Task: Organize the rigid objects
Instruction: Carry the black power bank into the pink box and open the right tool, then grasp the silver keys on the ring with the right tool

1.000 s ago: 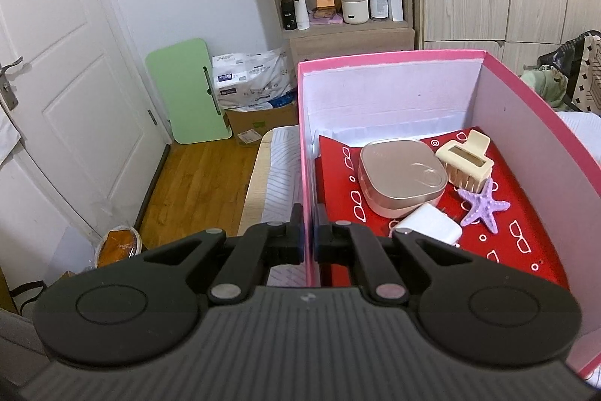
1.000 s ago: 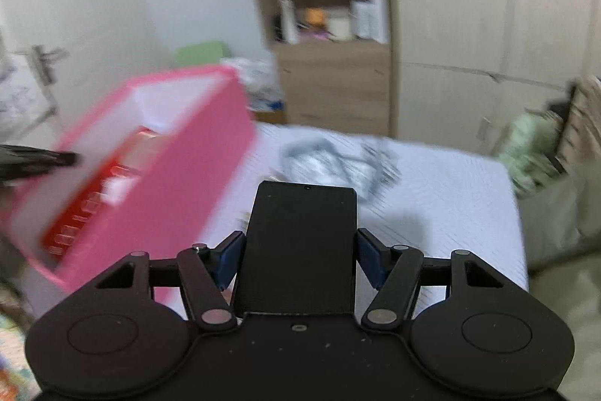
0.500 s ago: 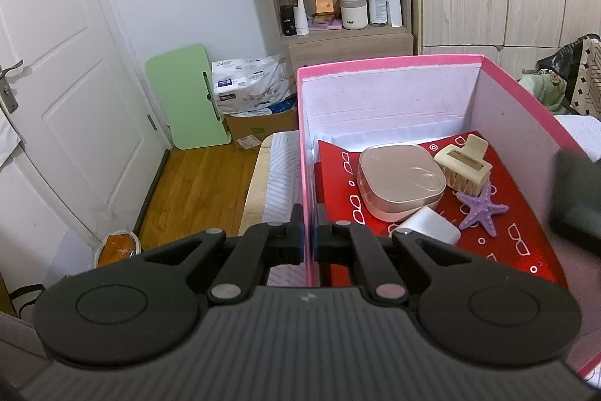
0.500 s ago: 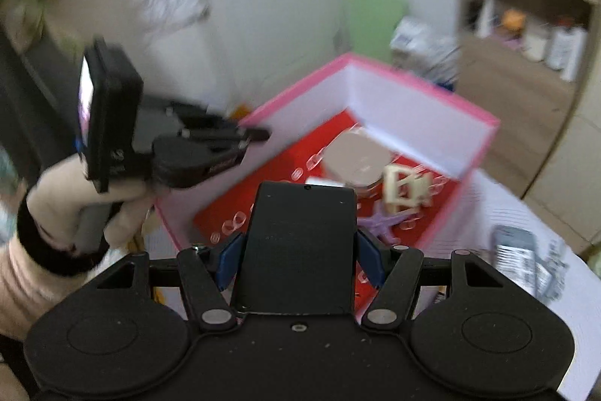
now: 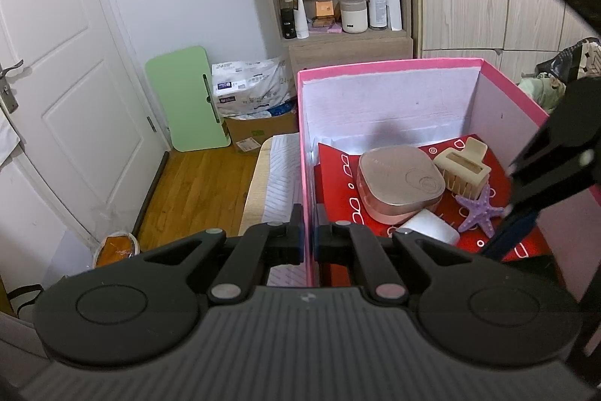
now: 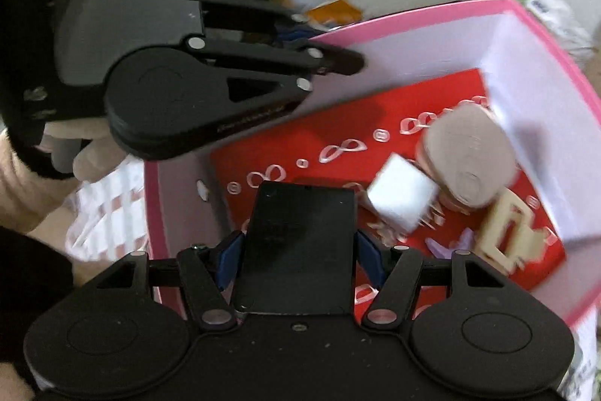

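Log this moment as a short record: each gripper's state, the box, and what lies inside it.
left gripper: shut on the pink box's wall
right gripper: shut on a black phone, above the box
pink box: open, red patterned lining
contents: rose-gold case, beige hair claw, purple starfish, white charger

Left wrist view faces level-ish; right, blurred, looks steeply down; both share pink box [image 5: 387, 66].
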`<state>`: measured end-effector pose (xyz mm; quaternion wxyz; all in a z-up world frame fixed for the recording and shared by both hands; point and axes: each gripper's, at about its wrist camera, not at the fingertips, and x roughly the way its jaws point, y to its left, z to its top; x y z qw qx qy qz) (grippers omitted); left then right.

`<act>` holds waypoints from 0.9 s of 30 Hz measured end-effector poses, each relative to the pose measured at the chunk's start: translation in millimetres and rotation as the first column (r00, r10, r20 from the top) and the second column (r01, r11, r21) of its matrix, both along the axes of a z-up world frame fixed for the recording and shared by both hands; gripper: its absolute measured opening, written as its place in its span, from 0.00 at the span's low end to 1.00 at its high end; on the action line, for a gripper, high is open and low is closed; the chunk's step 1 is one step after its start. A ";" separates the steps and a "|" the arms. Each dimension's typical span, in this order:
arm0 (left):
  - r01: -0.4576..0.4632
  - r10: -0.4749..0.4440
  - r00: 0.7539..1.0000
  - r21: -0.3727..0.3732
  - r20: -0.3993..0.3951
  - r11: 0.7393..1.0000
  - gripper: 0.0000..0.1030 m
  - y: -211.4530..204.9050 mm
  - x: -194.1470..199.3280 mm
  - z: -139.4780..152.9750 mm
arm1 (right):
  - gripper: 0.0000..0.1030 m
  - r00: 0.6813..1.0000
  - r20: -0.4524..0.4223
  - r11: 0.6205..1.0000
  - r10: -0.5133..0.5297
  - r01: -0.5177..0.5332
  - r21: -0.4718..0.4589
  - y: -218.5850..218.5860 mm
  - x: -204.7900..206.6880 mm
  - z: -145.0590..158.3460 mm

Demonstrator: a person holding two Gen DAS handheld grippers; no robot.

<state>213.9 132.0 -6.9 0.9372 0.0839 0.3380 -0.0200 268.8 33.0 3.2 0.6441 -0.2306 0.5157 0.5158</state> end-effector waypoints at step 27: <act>-0.006 0.006 1.000 -0.011 0.010 1.000 0.04 0.5 -1.1 -0.8 | 0.75 0.895 0.137 0.869 -0.425 0.361 0.337 -126.6 -68.4 84.8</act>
